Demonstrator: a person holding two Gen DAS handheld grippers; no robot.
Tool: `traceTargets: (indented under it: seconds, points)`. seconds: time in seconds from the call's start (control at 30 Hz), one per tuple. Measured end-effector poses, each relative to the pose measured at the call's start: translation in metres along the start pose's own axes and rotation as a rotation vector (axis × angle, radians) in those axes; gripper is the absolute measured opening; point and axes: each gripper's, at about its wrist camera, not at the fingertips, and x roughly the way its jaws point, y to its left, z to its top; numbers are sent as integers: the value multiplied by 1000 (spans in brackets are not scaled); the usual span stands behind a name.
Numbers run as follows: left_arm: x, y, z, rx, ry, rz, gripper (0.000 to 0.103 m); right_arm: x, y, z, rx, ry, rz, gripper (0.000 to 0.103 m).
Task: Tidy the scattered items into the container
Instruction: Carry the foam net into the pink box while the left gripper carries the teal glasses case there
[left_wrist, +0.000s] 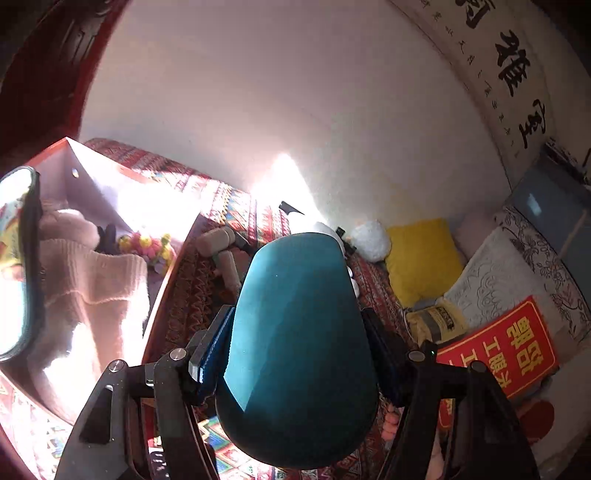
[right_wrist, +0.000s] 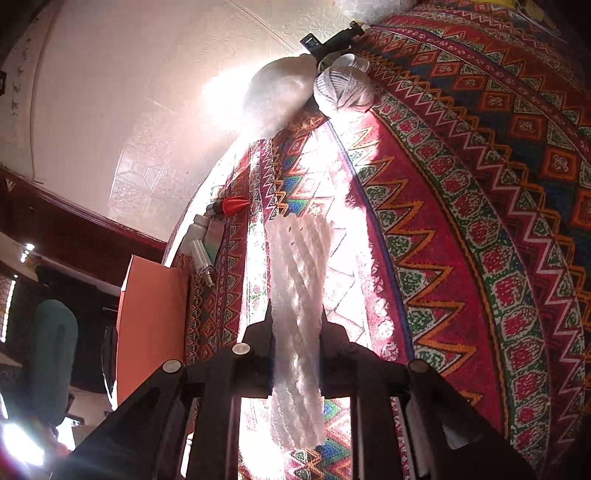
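My left gripper (left_wrist: 297, 325) is shut on a teal oval case (left_wrist: 299, 350) and holds it above the patterned cloth, just right of the open orange box (left_wrist: 173, 258). The box holds a pink knit garment (left_wrist: 92, 288) and a colourful pom-pom toy (left_wrist: 147, 247). My right gripper (right_wrist: 297, 328) is shut on a white twisted foam tube (right_wrist: 297, 314), held above the cloth. In the right wrist view the orange box (right_wrist: 151, 321) stands at the left, with the teal case (right_wrist: 53, 350) beyond it.
A patterned red cloth (right_wrist: 461, 221) covers the surface. On it lie a white yarn ball (right_wrist: 343, 90), a white fluffy item (right_wrist: 275, 99), bottles (right_wrist: 197, 240) and an orange-tipped tool (right_wrist: 231, 206). Beige rollers (left_wrist: 221, 251), a yellow cushion (left_wrist: 421, 258) and a red sign (left_wrist: 506, 350) lie near the wall.
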Motion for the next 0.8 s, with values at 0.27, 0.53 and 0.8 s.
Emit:
traceTargets:
  seconds: [0.27, 0.53, 0.8]
  points:
    - [-49, 73, 39, -29, -205, 196, 66, -16, 130, -35, -212, -44, 167, 15]
    - [-46, 120, 47, -86, -260, 293, 77, 46, 331, -66, -549, -13, 314, 15]
    - [-89, 114, 44, -37, -398, 368, 98, 66, 387, -92, -690, -132, 223, 86]
